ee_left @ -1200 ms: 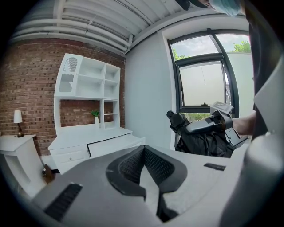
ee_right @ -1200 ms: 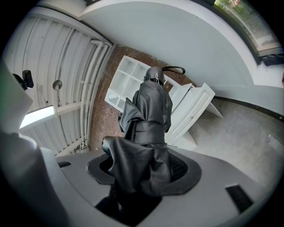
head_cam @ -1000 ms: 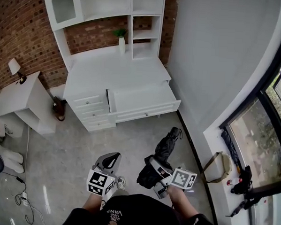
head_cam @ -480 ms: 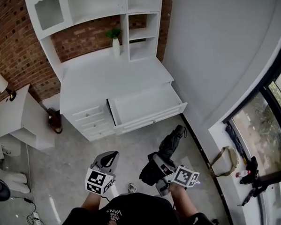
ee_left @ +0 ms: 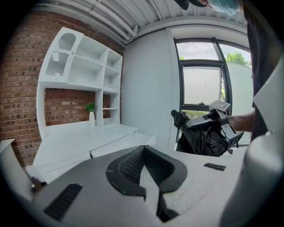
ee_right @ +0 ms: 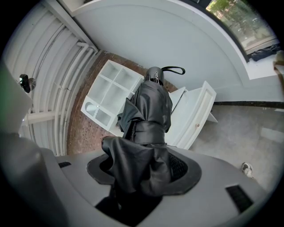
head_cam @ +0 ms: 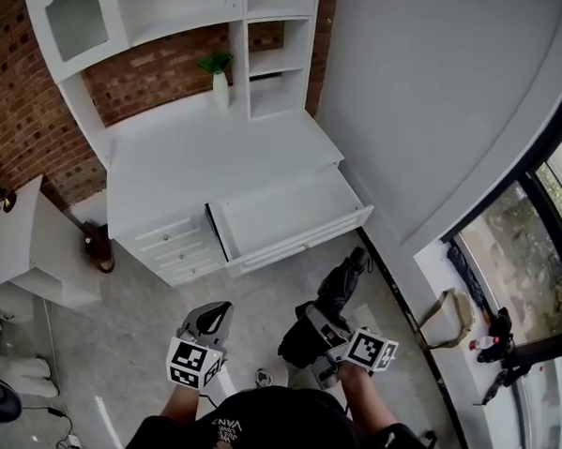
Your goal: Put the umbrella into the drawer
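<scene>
A folded black umbrella [head_cam: 338, 286] sticks out forward from my right gripper [head_cam: 307, 323], which is shut on its lower, bunched end. In the right gripper view the umbrella [ee_right: 149, 111] rises from between the jaws of the right gripper [ee_right: 142, 170], its strap end pointing at the open white drawer [ee_right: 195, 111]. That drawer [head_cam: 284, 208] stands pulled out of the white desk [head_cam: 209, 154], its inside bare. My left gripper [head_cam: 217, 311] hangs beside the right one, shut with nothing in it. The left gripper view shows the left gripper [ee_left: 144, 172] with its pads touching, and the umbrella [ee_left: 202, 138] off to the right.
A vase with a green plant [head_cam: 219, 82] stands on the desk under the hutch shelves. A small white side table [head_cam: 26, 243] is at the left, with a brown object [head_cam: 97, 247] on the floor by it. A tan bag [head_cam: 445, 314] lies on the window ledge at right.
Both grippers have come forward toward the desk, so the drawer looks nearer and larger. The right gripper still grips the umbrella; the left stays shut.
</scene>
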The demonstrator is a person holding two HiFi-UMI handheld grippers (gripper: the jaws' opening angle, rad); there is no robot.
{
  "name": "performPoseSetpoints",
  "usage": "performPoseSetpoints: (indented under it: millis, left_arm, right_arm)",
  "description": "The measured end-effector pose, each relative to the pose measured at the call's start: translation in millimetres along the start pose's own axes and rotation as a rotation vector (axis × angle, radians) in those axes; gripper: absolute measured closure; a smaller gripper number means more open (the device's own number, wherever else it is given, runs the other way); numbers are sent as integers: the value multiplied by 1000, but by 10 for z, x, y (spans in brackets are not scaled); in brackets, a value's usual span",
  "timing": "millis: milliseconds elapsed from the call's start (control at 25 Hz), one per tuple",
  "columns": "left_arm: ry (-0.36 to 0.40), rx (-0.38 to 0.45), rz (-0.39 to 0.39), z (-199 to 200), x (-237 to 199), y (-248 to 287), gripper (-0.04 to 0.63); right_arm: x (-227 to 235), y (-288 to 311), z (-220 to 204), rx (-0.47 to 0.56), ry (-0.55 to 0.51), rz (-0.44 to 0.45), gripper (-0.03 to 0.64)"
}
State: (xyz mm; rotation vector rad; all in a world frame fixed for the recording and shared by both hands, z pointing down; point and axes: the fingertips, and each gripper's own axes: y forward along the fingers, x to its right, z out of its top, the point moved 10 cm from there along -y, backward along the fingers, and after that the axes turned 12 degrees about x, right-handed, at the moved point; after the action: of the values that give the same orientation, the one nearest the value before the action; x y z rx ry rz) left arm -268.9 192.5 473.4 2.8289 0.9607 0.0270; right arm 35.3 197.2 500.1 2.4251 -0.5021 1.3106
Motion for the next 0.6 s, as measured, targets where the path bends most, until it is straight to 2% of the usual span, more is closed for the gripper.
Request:
performPoseSetpoints:
  millis: [240,360,600]
  left_arm:
    - [-3,-1,45,30,-159,330,589]
    - [-4,3,61,101,-209,590,589]
    - [8,11,93,254,-206,1195,589]
  right_arm:
    - [210,385,276,-29,-8,7,368]
    - [336,586,477,-55,-18,-5,368]
    - [628,1002,861,-115,-9,31,368]
